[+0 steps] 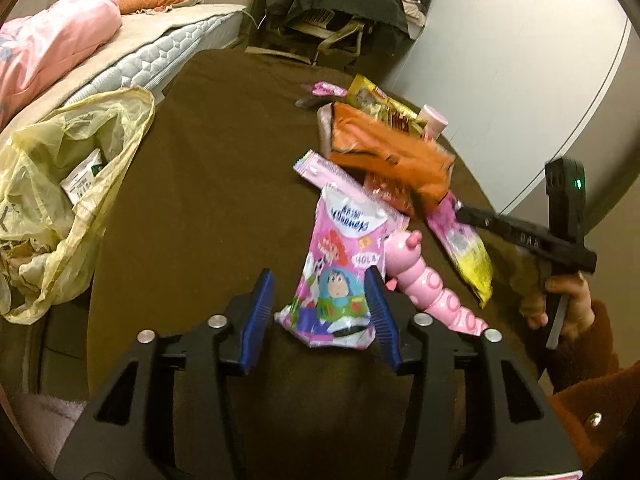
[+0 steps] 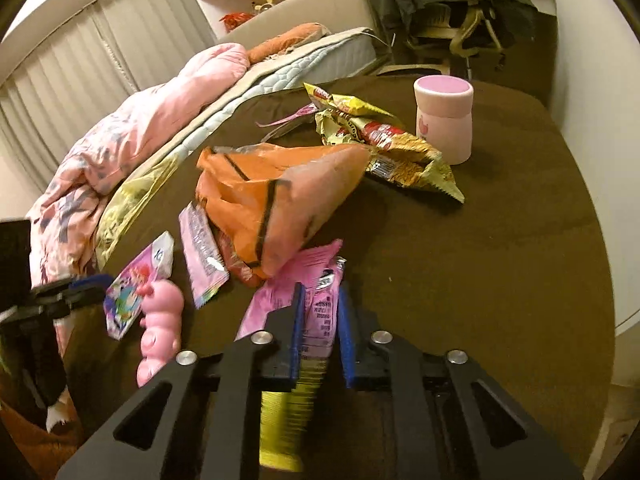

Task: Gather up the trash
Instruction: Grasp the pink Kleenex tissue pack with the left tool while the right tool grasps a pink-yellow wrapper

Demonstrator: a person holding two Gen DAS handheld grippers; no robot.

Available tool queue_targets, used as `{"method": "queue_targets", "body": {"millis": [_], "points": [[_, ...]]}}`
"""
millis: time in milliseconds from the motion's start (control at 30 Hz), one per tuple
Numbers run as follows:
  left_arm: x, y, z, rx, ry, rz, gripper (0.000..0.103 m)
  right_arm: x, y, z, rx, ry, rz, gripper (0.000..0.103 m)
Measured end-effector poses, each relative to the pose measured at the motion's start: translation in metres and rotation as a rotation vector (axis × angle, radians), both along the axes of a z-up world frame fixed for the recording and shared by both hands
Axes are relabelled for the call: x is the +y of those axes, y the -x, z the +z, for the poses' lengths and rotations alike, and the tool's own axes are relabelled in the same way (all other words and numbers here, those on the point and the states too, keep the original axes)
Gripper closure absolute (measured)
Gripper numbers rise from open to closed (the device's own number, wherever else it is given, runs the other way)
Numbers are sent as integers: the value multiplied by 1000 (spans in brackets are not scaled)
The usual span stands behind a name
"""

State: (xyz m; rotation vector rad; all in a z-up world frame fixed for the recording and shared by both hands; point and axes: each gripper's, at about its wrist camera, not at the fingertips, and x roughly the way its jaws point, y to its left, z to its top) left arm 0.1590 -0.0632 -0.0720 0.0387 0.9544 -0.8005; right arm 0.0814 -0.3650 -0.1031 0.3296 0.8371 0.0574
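A pink cartoon tissue pack [image 1: 336, 280] lies on the brown-covered table [image 1: 208, 184] between the pads of my left gripper [image 1: 322, 300]. Its right pad is at the pack's edge and its left pad stands clear, so it is open. My right gripper [image 2: 322, 320] is shut on a pink-and-yellow wrapper [image 2: 320, 312], which in the left wrist view [image 1: 468, 252] hangs from its fingers. More trash lies behind: an orange packet [image 2: 272, 196], a crumpled yellow snack bag [image 2: 400, 152] and a pink sachet [image 2: 202, 256]. A yellow plastic bag [image 1: 60, 200] holding rubbish sits at the table's left edge.
A pink caterpillar toy [image 1: 428, 284] lies just right of the tissue pack. A pink jar [image 2: 444, 120] stands at the back near the snack bag. A bed with a pink quilt [image 1: 52, 44] runs along the left, and a chair [image 1: 336, 32] stands behind the table.
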Motion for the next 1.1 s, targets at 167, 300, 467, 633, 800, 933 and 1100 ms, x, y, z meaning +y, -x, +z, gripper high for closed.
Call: {"method": "queue_targets", "body": {"millis": [167, 300, 467, 633, 800, 933, 1100], "points": [[-23, -8, 2, -21, -29, -47, 51, -3, 19, 9, -27, 3, -15, 91], [-46, -22, -10, -7, -105, -45, 51, -1, 26, 17, -44, 18, -7, 91], [-60, -33, -17, 40, -123, -56, 51, 10, 28, 21, -30, 79, 34, 91], [-69, -44, -13, 62, -124, -81, 51, 22, 27, 15, 10, 153, 91, 64], [-71, -46, -14, 65, -135, -83, 52, 28, 33, 7, 72, 161, 137, 55], [-70, -42, -20, 83, -131, -86, 69, 39, 33, -7, 149, 191, 169, 55], [-58, -37, -19, 85, -103, -70, 87, 44, 39, 4, 109, 209, 157, 81]]}}
